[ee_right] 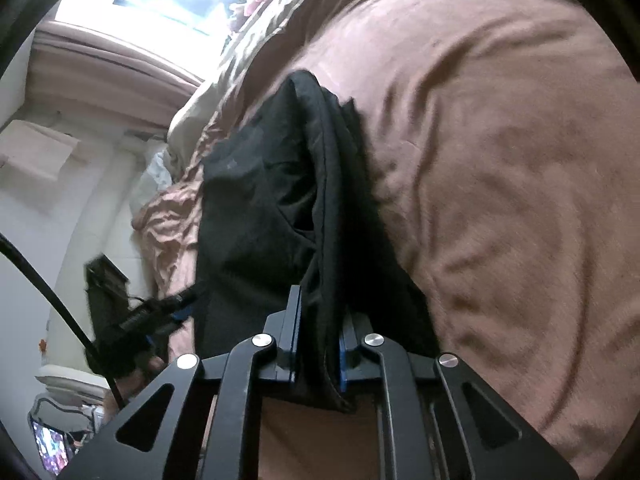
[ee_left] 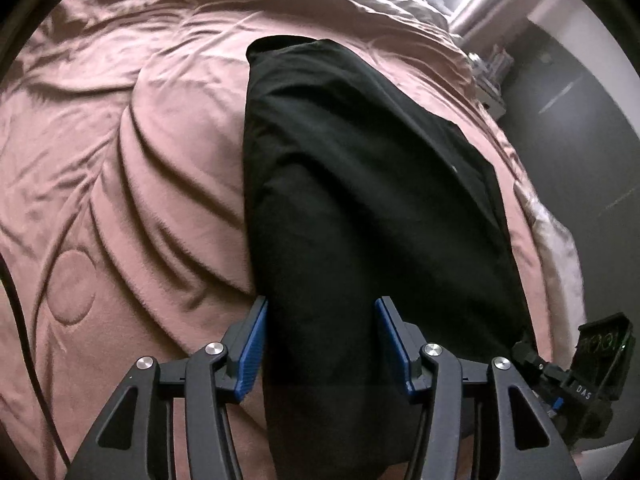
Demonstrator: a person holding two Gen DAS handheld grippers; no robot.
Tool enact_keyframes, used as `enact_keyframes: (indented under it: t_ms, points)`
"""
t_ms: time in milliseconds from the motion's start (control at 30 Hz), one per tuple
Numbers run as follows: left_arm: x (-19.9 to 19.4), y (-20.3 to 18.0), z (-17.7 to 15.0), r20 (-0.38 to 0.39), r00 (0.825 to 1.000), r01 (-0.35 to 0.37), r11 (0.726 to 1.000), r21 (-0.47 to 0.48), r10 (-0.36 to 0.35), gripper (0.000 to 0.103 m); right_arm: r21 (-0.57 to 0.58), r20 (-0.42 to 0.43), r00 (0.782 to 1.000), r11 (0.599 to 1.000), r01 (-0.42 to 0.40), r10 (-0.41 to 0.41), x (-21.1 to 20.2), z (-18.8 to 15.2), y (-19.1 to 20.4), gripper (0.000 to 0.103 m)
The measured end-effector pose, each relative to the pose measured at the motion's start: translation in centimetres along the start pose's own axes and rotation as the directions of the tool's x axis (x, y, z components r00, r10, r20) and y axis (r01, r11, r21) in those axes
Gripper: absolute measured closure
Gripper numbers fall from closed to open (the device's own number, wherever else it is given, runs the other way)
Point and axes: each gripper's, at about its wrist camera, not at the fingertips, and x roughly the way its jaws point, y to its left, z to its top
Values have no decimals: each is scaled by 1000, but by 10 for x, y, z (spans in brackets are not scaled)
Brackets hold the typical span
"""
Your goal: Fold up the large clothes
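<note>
A black garment [ee_left: 360, 184] lies lengthwise on a pink-brown quilted bedspread [ee_left: 120, 168], folded into a long band. My left gripper [ee_left: 322, 308] hangs over its near end with the jaws wide apart. The cloth runs between and under the blue pads [ee_left: 252, 344], and neither pad pinches it. My right gripper [ee_right: 320, 312] is shut on a bunched edge of the garment [ee_right: 260, 200], whose folds rise out from between the narrow jaws. In the left wrist view the right gripper [ee_left: 532, 356] sits at the garment's right near corner. In the right wrist view the left gripper [ee_right: 180, 304] is at the garment's left edge.
The bedspread [ee_right: 500, 168] is creased, with lighter bedding [ee_right: 188, 120] heaped at the far end under a bright window. A dark cabinet [ee_left: 580, 148] stands past the bed's right edge. A black cable [ee_left: 24, 340] trails at the left. A hand [ee_right: 132, 376] holds the left gripper.
</note>
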Motion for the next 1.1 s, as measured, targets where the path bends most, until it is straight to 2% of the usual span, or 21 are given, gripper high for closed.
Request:
enact_keyframes:
  t_ms: [133,233,267,300,367,567,767,967,1100]
  points:
    - [6,-9,-1,7,999,-42,998,44,41,49,34,-5,999,998,-53,53,-7,-1,-8,92]
    - [6,-5,3,-1,999,-36,998,45,36,48,-3,-4,1000,1000,-8,8,-17,7,-2,83]
    - [6,-2,5,-7,1000,-29,999,37,29,48,-36,20,999,999,27,-27,-24,9,4,72]
    - [5,3,7,-11,1000,-16,1000,24,16,48,-68,49,998,997,48,-44,-32,14,10,47]
    - [4,11,11,-9,1000,12,1000,-5,-12,48,-89,78,997,996,17,-10,-41,24,17,15]
    - [1,36,26,18,998,58,995,-84,-57,47,-92,21,999,995,-35,37,-29,70,18,15]
    - [7,59,49,57,993,110,981,-161,-102,47,-88,-78,995,993,-74,67,24,116,13,15]
    - [18,66,67,69,986,161,972,-173,-151,47,-88,-128,987,990,-107,95,79,164,6,15]
    - [24,70,74,67,979,201,963,-181,-192,47,-90,-156,982,988,-124,109,105,179,2,15]
